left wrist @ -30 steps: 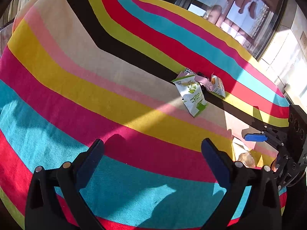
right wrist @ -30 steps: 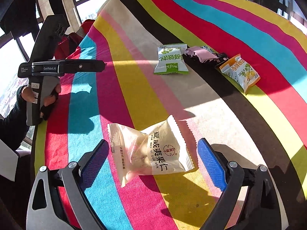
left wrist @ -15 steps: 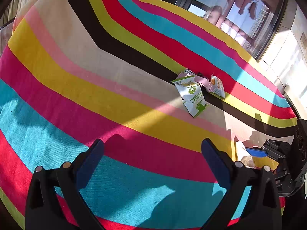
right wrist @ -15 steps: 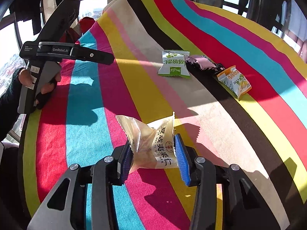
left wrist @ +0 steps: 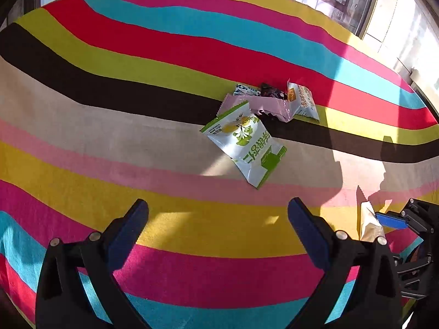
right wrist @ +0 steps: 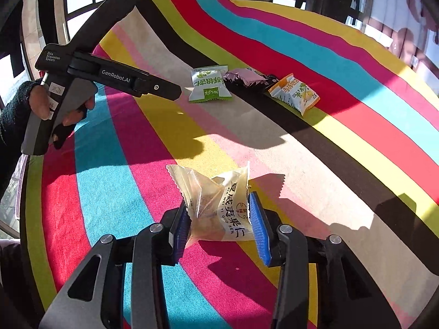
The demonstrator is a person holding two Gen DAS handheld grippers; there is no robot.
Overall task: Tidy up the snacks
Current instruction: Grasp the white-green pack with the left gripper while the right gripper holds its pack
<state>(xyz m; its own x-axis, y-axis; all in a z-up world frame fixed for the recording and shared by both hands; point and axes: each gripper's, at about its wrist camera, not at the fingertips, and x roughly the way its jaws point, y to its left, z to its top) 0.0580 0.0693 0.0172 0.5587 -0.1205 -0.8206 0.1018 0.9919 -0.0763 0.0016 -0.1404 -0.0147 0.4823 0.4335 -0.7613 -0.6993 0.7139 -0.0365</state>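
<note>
My right gripper is shut on a pale translucent snack packet with dark lettering, crumpled between the blue pads just above the striped cloth. That same packet and the right gripper show at the lower right of the left wrist view. My left gripper stands open over the yellow stripe with nothing between its fingers. Beyond it lies a green-and-white packet, then a pink packet, a dark packet and an orange-and-white packet in a cluster. In the right wrist view, the left gripper reaches toward the green-and-white packet.
A cloth of bright stripes covers the round table. A hand in a dark sleeve holds the left gripper's handle. Windows and a glass door ring the table's far side. The orange-and-white packet lies furthest right in the cluster.
My right gripper closed on the pale packet and lifted it off the cloth. My left gripper swung toward the cluster of packets, which now looks nearer and more central.
</note>
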